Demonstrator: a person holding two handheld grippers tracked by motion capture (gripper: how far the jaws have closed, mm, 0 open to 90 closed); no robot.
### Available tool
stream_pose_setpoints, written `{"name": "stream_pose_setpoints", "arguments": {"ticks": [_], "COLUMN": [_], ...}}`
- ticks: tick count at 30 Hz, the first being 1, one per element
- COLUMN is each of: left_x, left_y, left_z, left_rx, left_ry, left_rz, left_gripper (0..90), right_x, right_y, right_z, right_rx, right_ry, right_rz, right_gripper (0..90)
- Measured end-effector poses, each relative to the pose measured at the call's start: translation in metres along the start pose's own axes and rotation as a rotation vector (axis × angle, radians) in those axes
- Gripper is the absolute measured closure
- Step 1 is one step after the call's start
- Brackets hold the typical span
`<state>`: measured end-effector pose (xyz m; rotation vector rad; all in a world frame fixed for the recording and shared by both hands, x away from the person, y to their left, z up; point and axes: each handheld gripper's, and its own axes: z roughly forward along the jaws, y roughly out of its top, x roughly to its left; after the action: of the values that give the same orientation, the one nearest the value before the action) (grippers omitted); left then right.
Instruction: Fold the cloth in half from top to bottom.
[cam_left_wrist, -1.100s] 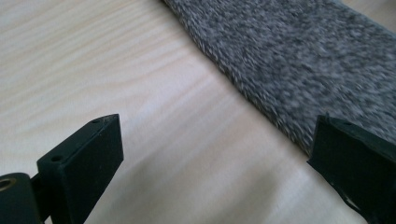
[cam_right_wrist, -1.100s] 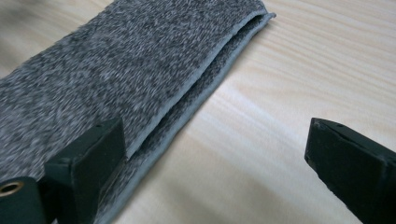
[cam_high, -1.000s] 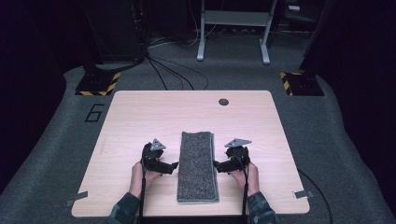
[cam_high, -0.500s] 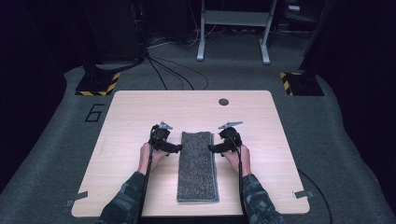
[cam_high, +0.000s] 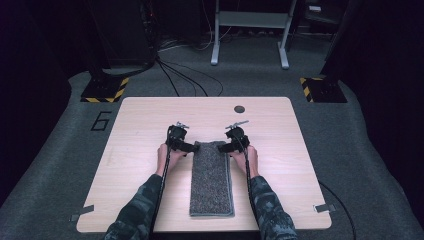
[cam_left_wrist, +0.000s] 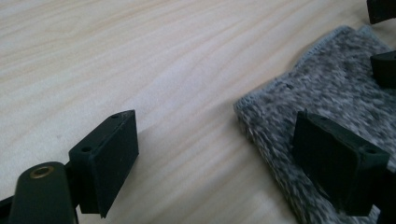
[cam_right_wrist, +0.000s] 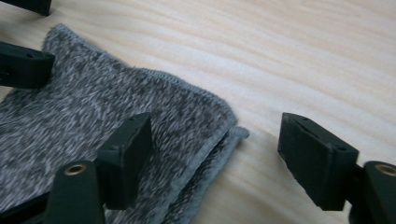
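A folded grey towel (cam_high: 212, 180) lies lengthwise down the middle of the bench (cam_high: 135, 150), its near end just short of the bench's front edge and its far end about halfway up. On either side of it the wood is bare out to the left and right edges, and beyond the far end there is open bench up to a small dark round disc (cam_high: 239, 109) near the back edge.

The left gripper (cam_high: 189, 147) sits at the towel's far left corner, the right gripper (cam_high: 225, 147) at its far right corner — both hands low on the bench, forearms running in from the front edge alongside the towel, each gripper turned inward toward the cloth.

In the left gripper view the jaws stand apart with one over the towel and the other over bare wood, the corner edge between them. The right gripper view shows the same — one jaw above the cloth, one beyond the stitched, layered corner. Both pairs of jaws have just been closing, yet neither presses on the towel.
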<state>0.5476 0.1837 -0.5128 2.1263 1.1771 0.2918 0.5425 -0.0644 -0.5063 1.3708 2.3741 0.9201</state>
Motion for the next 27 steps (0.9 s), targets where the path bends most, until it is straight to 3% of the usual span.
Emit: {"name": "stream_pose_setpoints", "arguments": {"ticks": [5, 12, 14, 17, 20, 27], "left_x": [-0.004, -0.01, -0.012, -0.014, -0.017, -0.022], "left_y": [0.002, 0.002, 0.002, 0.001, 0.0, -0.005], "left_z": [0.002, 0.002, 0.002, 0.002, 0.001, 0.0], "left_rx": [0.009, 0.006, 0.008, 0.001, -0.004, -0.034], "left_ry": [0.025, 0.059, 0.056, 0.043, 0.031, -0.002], "left_rz": [0.027, 0.092, 0.107, 0.129, 0.146, 0.152], "left_gripper": [17.9, 32.0, 35.1, 44.3, 52.7, 73.3], "right_x": [-0.004, -0.005, -0.005, -0.004, -0.004, -0.005], "right_y": [-0.001, -0.004, -0.005, -0.004, -0.004, -0.004], "right_z": [0.002, -0.001, -0.001, 0.0, -0.001, -0.001], "right_rx": [-0.006, -0.013, -0.021, -0.023, -0.02, -0.008], "right_ry": [-0.003, 0.014, 0.013, 0.0, 0.02, 0.051], "right_rz": [0.0, -0.014, -0.019, -0.026, -0.017, -0.027], "right_gripper": [35.2, 51.8, 55.1, 68.0, 75.8, 84.5]}}
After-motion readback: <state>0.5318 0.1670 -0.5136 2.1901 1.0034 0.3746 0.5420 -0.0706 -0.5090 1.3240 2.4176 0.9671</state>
